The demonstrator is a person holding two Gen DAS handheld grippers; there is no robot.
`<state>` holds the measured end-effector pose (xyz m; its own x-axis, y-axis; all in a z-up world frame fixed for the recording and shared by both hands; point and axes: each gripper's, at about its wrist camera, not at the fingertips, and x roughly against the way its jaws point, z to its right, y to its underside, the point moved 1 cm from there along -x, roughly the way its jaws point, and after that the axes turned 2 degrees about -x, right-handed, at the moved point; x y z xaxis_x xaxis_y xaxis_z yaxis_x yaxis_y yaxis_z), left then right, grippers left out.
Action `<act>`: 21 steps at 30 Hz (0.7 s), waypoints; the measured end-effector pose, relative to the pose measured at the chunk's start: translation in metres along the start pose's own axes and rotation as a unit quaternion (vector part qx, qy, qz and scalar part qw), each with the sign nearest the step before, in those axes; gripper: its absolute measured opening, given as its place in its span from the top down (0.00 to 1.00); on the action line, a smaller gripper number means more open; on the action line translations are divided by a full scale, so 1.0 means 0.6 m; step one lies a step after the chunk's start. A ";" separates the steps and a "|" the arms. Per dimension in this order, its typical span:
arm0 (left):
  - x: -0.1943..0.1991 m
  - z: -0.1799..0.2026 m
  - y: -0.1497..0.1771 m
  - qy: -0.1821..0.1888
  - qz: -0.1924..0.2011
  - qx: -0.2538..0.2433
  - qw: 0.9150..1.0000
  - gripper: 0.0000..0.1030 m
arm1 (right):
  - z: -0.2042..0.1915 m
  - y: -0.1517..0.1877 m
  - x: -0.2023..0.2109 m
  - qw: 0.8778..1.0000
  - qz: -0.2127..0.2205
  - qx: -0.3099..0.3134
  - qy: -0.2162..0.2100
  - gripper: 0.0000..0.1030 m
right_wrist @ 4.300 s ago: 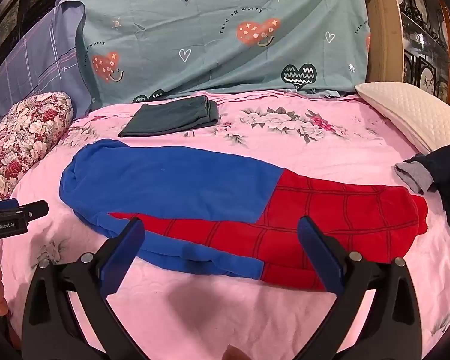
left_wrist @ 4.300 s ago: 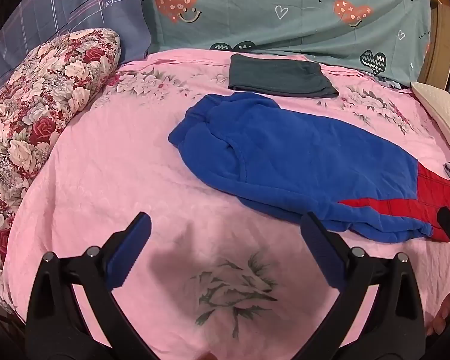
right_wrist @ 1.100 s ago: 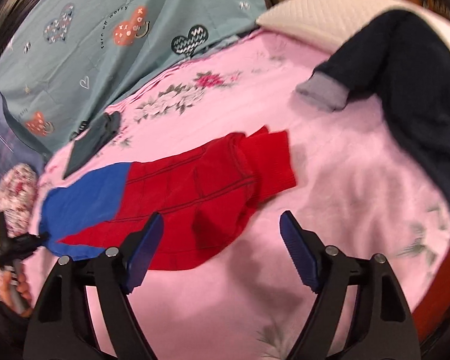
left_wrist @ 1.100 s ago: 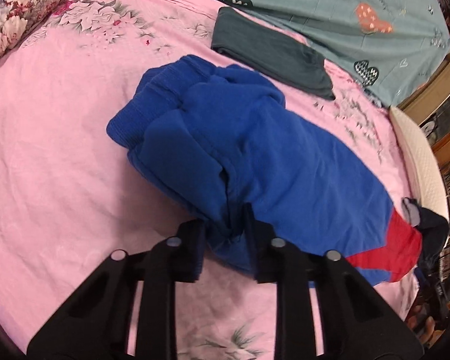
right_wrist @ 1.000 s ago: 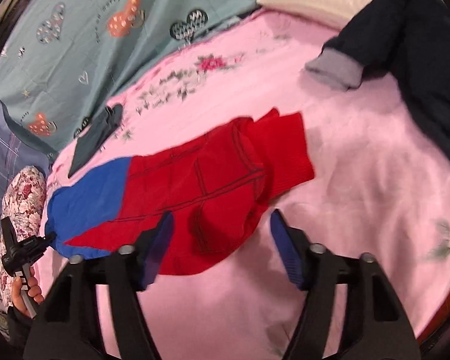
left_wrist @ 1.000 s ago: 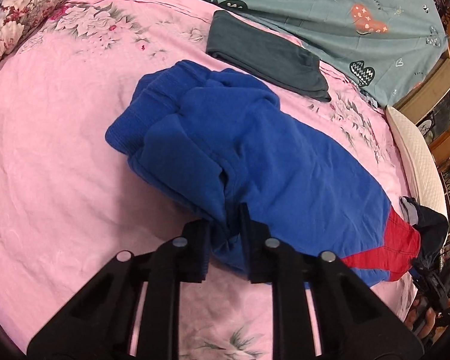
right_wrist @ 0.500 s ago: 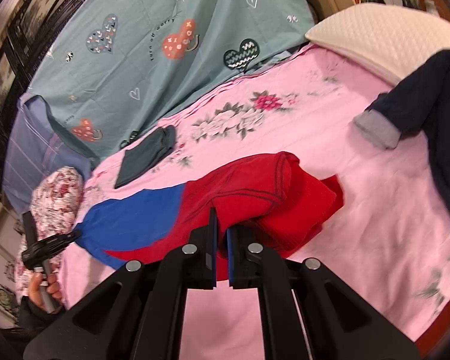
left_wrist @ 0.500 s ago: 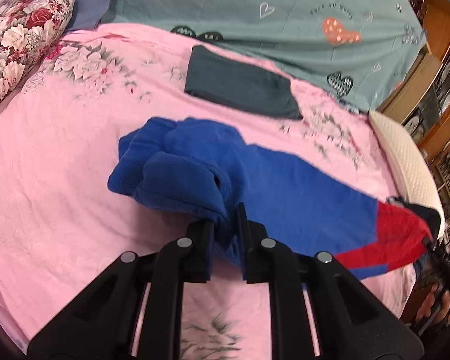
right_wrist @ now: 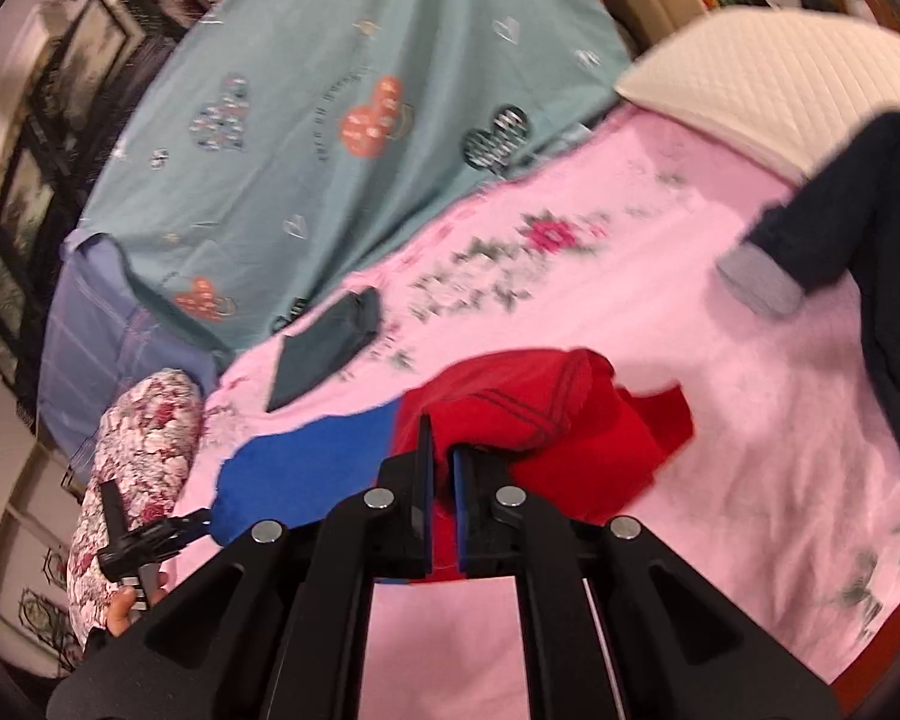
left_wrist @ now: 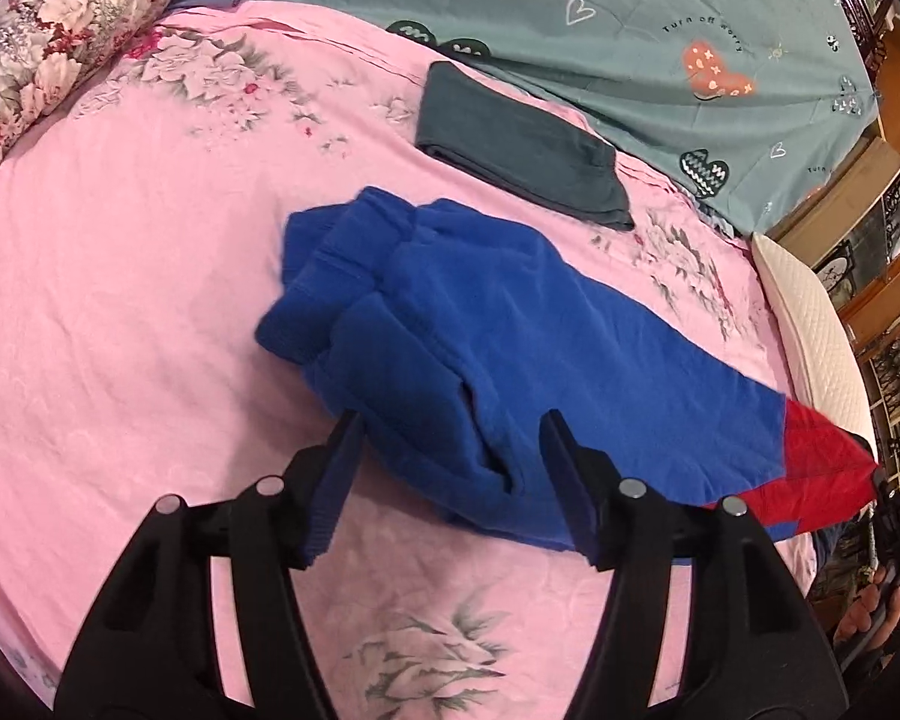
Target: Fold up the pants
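Pants (left_wrist: 528,336): lengthwise fold done, lower centre of frame.
Left tool (left_wrist: 450,480): spread apart, astride waist.
Right tool (right_wrist: 441,474): clamped on red cuff.
Left: crosswise fold.

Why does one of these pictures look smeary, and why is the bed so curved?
Right wrist view: motion blur smears the floral sheet and dark garment; the right gripper stays crisp. Left wrist view: sharp pants. Both: fisheye bending, dark corners.
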<state>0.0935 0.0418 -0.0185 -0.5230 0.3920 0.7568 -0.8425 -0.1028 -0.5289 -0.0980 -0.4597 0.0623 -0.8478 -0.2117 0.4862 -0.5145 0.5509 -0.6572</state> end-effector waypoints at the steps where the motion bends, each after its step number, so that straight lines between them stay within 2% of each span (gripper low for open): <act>1: -0.001 0.007 0.002 0.005 -0.004 -0.003 1.000 0.40 | -0.018 -0.011 0.011 1.000 0.013 0.015 -0.002 0.95; 5: -0.007 0.030 0.026 0.031 -0.031 -0.005 0.999 0.41 | -0.053 -0.058 0.034 0.998 0.043 0.044 0.004 0.95; 9: -0.011 0.058 0.065 0.069 -0.073 -0.002 0.995 0.41 | -0.066 -0.087 0.032 0.997 0.045 0.058 0.017 0.95; 13: -0.026 0.091 0.093 0.085 -0.093 -0.014 0.992 0.41 | -0.071 -0.092 0.028 0.997 0.044 0.066 0.020 0.95; 15: -0.041 0.086 0.084 0.085 -0.086 0.003 0.993 0.40 | -0.068 -0.091 0.030 0.997 0.046 0.065 0.019 0.95; 18: -0.050 0.059 0.059 0.099 -0.061 0.063 0.991 0.40 | -0.057 -0.090 0.036 0.997 0.050 0.058 0.021 0.95; 21: -0.039 0.056 0.027 0.088 -0.017 0.064 0.994 0.39 | -0.044 -0.087 0.043 0.997 0.049 0.049 0.027 0.95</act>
<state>0.0876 0.0004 -0.0319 -0.4720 0.5493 0.6895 -0.8750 -0.1967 -0.4423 -0.0895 -0.4724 0.1242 -0.8876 -0.1159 0.4458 -0.4423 0.4846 -0.7547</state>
